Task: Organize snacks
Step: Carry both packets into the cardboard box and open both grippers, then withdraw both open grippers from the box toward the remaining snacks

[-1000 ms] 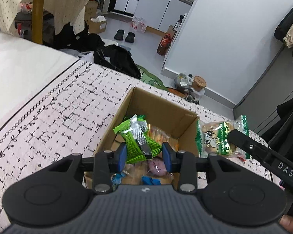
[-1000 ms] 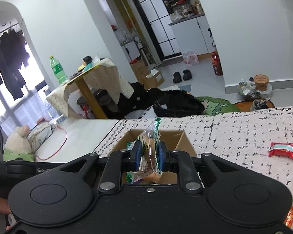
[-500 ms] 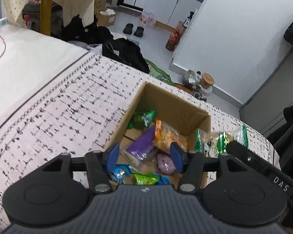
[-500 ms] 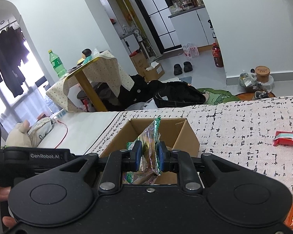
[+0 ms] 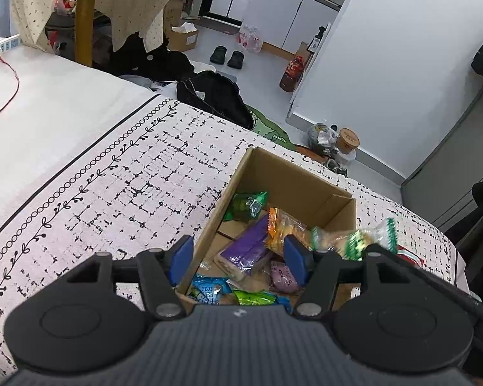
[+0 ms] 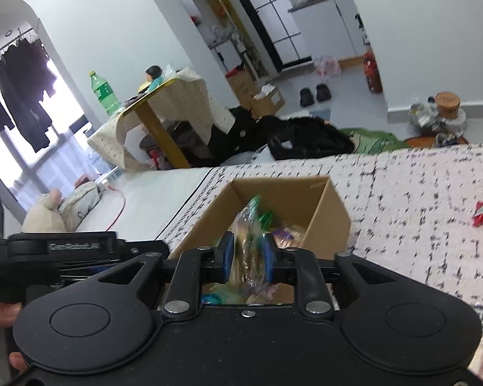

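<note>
Above the box (image 6: pixel 331 215) rim, right tongs (image 6: pixel 245 259) pinch a packet (image 6: pixel 249 225).

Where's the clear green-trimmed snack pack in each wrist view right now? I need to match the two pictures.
Left wrist: the clear green-trimmed snack pack is at right of centre, over the cardboard box's right wall.
Right wrist: the same pack is at lower centre, pinched in the right gripper above the box.
Shared landmark: the black slippers on the floor.

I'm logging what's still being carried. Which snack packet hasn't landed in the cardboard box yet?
The clear green-edged biscuit packet, clamped in the right gripper above the cardboard box; the purple packet and others lie inside.
</note>
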The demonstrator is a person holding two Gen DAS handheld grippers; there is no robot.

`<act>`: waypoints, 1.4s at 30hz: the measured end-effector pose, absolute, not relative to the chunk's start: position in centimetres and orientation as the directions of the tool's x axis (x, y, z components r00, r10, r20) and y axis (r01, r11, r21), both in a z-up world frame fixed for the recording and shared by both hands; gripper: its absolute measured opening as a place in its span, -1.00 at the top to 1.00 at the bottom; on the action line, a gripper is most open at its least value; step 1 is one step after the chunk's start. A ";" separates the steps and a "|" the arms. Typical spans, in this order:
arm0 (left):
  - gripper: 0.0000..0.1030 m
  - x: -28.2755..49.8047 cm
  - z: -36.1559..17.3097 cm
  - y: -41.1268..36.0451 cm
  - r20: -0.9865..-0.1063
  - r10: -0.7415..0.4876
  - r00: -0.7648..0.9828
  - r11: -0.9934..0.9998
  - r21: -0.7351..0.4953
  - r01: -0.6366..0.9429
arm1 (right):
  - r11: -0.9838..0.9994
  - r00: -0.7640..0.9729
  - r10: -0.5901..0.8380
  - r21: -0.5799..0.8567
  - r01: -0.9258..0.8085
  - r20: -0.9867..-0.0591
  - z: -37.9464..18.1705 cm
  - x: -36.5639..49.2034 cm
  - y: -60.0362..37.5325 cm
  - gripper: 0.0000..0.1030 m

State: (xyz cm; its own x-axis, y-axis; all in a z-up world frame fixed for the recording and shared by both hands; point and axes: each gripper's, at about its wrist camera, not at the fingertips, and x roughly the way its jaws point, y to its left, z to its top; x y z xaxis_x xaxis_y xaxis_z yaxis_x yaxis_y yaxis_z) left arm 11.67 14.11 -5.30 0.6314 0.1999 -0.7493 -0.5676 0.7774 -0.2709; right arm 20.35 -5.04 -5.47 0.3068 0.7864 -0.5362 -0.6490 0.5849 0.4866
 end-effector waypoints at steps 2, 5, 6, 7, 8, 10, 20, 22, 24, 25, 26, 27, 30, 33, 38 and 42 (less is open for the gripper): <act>-0.20 11.8 -5.5 14.0 -0.753 0.197 0.627 0.779 -0.268 -0.567 | 0.574 0.306 0.794 0.484 -0.660 -0.525 -5.1 20.1 -5.2 0.50; -0.20 12.1 -5.6 13.7 -0.754 0.194 0.627 0.785 -0.264 -0.560 | 0.581 0.316 0.791 0.481 -0.656 -0.524 -4.9 20.0 -5.8 0.49; -0.21 12.2 -5.6 13.6 -0.754 0.194 0.628 0.787 -0.263 -0.558 | 0.585 0.318 0.789 0.484 -0.650 -0.526 -5.0 20.1 -6.1 0.49; -0.22 12.3 -5.5 13.5 -0.752 0.193 0.630 0.789 -0.262 -0.556 | 0.588 0.320 0.787 0.486 -0.646 -0.528 -5.0 20.2 -6.2 0.49; -0.22 12.4 -5.5 13.4 -0.751 0.193 0.632 0.791 -0.262 -0.554 | 0.592 0.324 0.784 0.484 -0.644 -0.529 -5.0 20.2 -6.5 0.48; -0.26 12.6 -5.5 13.0 -0.749 0.195 0.633 0.795 -0.258 -0.550 | 0.601 0.335 0.778 0.478 -0.640 -0.531 -4.9 20.3 -7.0 0.41; -0.53 14.0 -5.6 10.5 -0.749 0.174 0.639 0.827 -0.241 -0.508 | 0.675 0.416 0.726 0.454 -0.581 -0.547 -5.3 20.6 -10.4 0.04; -0.59 14.2 -5.5 9.9 -0.744 0.173 0.645 0.834 -0.237 -0.497 | 0.692 0.435 0.712 0.448 -0.565 -0.552 -5.4 20.5 -11.3 -0.01; -0.64 14.4 -5.5 9.3 -0.739 0.171 0.652 0.839 -0.238 -0.490 | 0.707 0.448 0.699 0.440 -0.554 -0.558 -5.6 20.5 -11.9 -0.06; -0.65 14.4 -5.5 9.0 -0.736 0.170 0.655 0.841 -0.239 -0.486 | 0.714 0.455 0.691 0.435 -0.548 -0.561 -5.6 20.5 -12.3 -0.07; -0.65 14.6 -5.5 8.7 -0.734 0.168 0.658 0.843 -0.238 -0.482 | 0.720 0.460 0.686 0.431 -0.544 -0.564 -5.7 20.5 -12.6 -0.10; -0.66 14.7 -5.5 8.3 -0.733 0.165 0.660 0.847 -0.238 -0.476 | 0.727 0.466 0.679 0.427 -0.538 -0.567 -5.7 20.4 -13.0 -0.14; -0.68 15.0 -5.4 7.4 -0.732 0.150 0.665 0.858 -0.238 -0.456 | 0.744 0.484 0.661 0.418 -0.521 -0.574 -5.9 20.4 -13.9 -0.23; -0.70 15.3 -5.4 6.5 -0.724 0.142 0.674 0.867 -0.237 -0.438 | 0.760 0.501 0.644 0.413 -0.501 -0.577 -6.2 20.5 -15.1 -0.29; -0.83 15.9 -5.1 5.1 -0.708 0.123 0.695 0.881 -0.245 -0.406 | 0.786 0.525 0.616 0.404 -0.469 -0.588 -6.6 20.6 -16.8 -0.38; -0.88 16.4 -4.8 3.8 -0.698 0.105 0.708 0.897 -0.240 -0.370 | 0.803 0.539 0.595 0.402 -0.441 -0.597 -7.1 20.8 -18.0 -0.41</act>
